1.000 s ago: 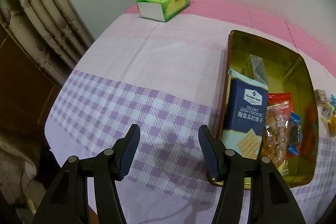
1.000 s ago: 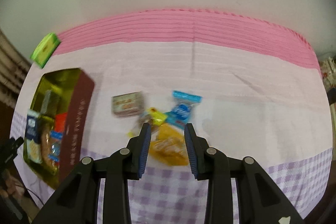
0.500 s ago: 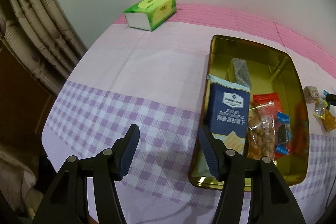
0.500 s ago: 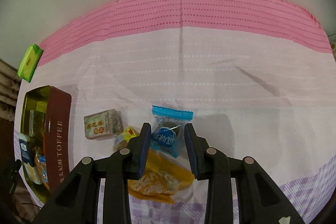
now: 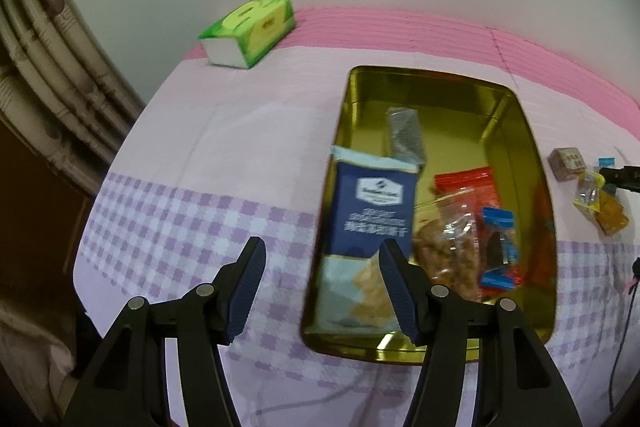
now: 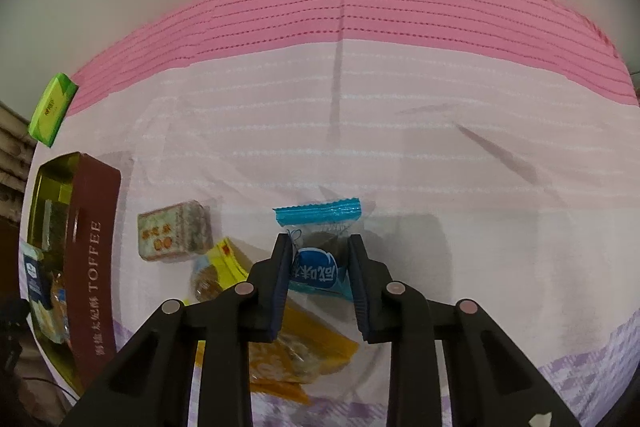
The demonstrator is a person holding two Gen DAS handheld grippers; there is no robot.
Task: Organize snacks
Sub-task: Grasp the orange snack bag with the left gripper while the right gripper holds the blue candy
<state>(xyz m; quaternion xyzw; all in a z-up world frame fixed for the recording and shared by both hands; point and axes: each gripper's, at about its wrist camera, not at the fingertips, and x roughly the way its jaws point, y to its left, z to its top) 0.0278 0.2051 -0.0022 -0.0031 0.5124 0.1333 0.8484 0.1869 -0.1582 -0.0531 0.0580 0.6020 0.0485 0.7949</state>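
Observation:
My right gripper (image 6: 319, 241) points down at the table, jaws closing on a blue-topped snack packet (image 6: 318, 213), both pads against its sides. Beside it lie a square wrapped snack (image 6: 174, 235), a yellow packet (image 6: 224, 263) and an orange packet (image 6: 304, 351). The gold tin (image 5: 452, 107), brown outside with TOFFEE lettering (image 6: 92, 227), holds a navy cracker pack (image 5: 374, 203), a grey packet (image 5: 406, 135), a red packet (image 5: 468, 183), a clear bag (image 5: 448, 247) and a blue packet (image 5: 498, 247). My left gripper (image 5: 320, 245) hangs open and empty over the tin's near left edge.
A green tissue box (image 5: 250, 31) sits at the far left of the table by the wall. Curtains (image 5: 48, 75) hang left of the table edge. The pink and purple-checked cloth (image 6: 400, 147) stretches bare to the right of the loose snacks.
My right gripper came down over the loose snacks and its jaws narrowed onto the blue packet. My left gripper drifted right, so the tin now sits nearer the middle of its view.

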